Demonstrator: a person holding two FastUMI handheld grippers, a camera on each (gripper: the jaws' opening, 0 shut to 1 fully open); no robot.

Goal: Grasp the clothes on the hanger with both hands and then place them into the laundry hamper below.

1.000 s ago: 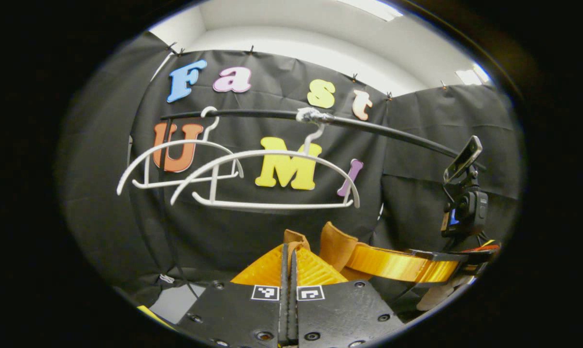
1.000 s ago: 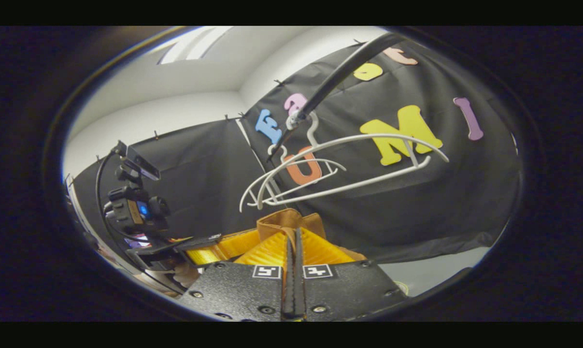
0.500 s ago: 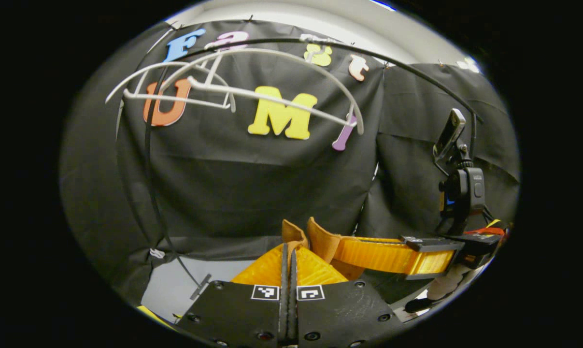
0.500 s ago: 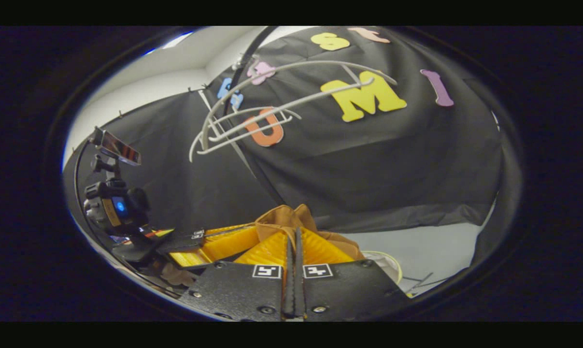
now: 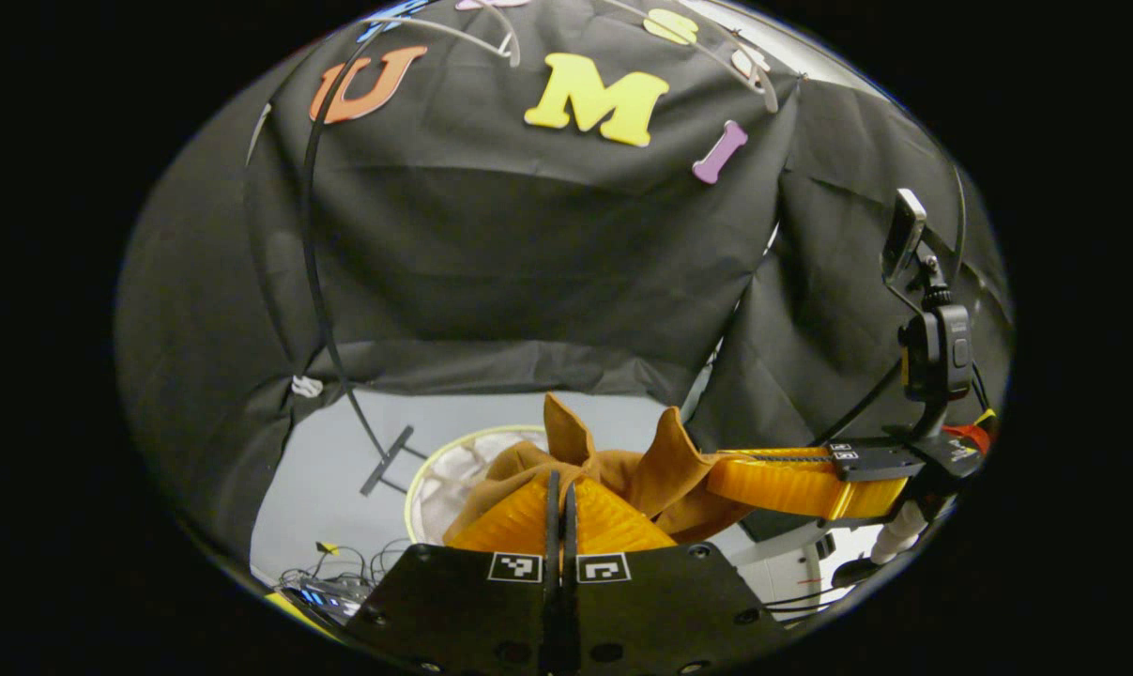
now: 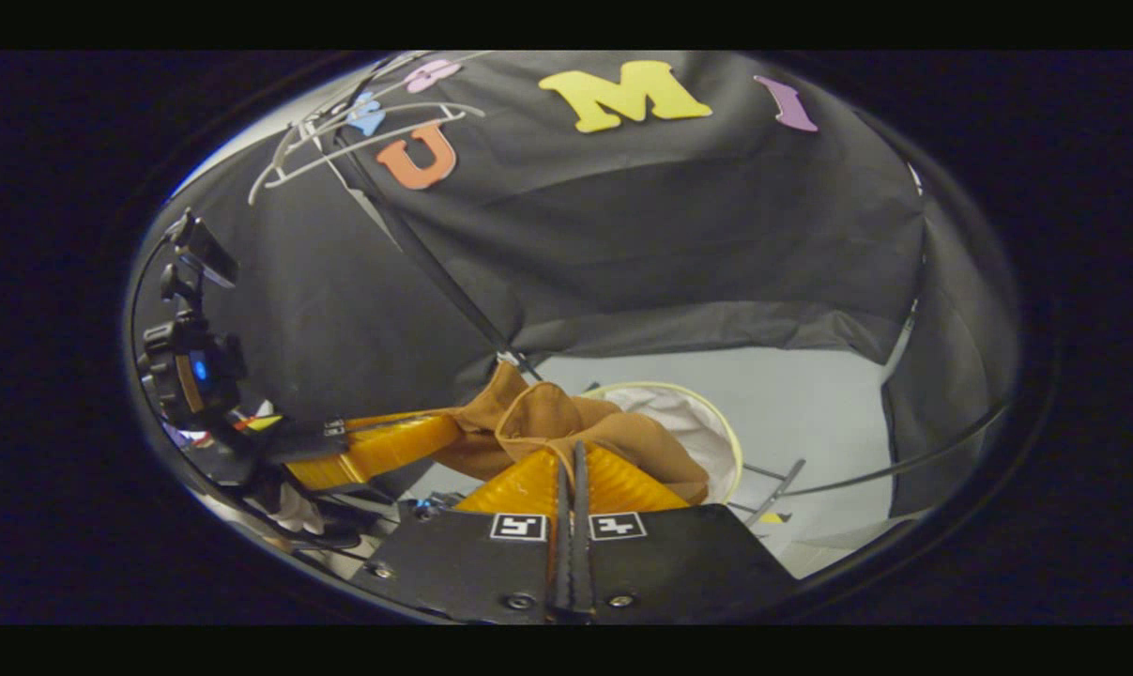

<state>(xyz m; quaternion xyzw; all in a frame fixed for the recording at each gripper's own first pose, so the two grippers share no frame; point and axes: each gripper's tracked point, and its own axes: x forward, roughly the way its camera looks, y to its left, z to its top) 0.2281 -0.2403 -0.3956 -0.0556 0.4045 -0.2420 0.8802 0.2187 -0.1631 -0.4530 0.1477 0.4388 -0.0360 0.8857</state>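
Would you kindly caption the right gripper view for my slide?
Both grippers pinch the brown garment above the white laundry hamper.

No legible text or labels.

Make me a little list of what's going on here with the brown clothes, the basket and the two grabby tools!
clothes: brown garment, bunched, held up between both tools
left tool: fingers closed on the garment
right tool: fingers closed on the garment
hamper: white with a yellow-green rim, on the grey floor, below the garment
hangers: white, bare, high up
step left: let the garment down into the hamper
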